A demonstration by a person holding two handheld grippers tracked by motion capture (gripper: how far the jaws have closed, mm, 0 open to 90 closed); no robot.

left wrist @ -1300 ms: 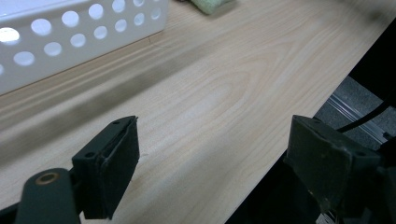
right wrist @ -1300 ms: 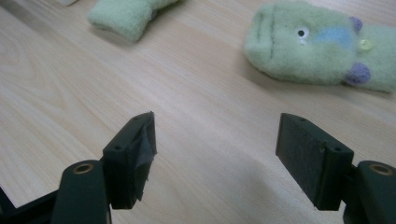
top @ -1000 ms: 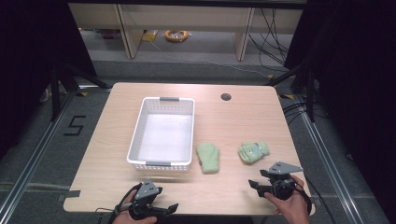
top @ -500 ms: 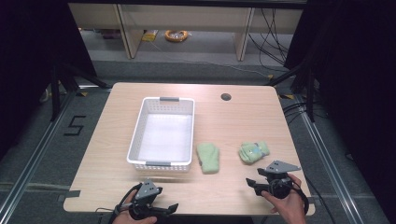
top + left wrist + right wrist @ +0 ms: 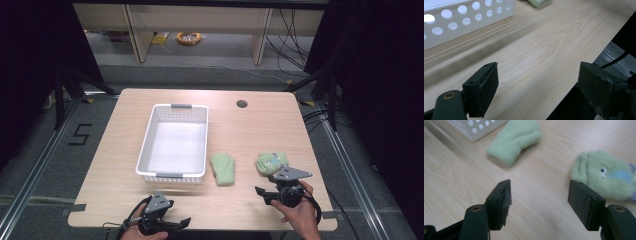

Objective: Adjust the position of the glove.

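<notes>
white basket (empty) sits left of two green mitts, nothing between.

High cam overhead — gripper cams low, near table

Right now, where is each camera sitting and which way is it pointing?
High view: above the person's side, looking forward and down at the table, white basket, both hands.
Left gripper view: rides the left gripper, facing the basket wall.
Right gripper view: rides the right gripper, facing the plain green mitten and patterned mitten.
All share the basket.
</notes>
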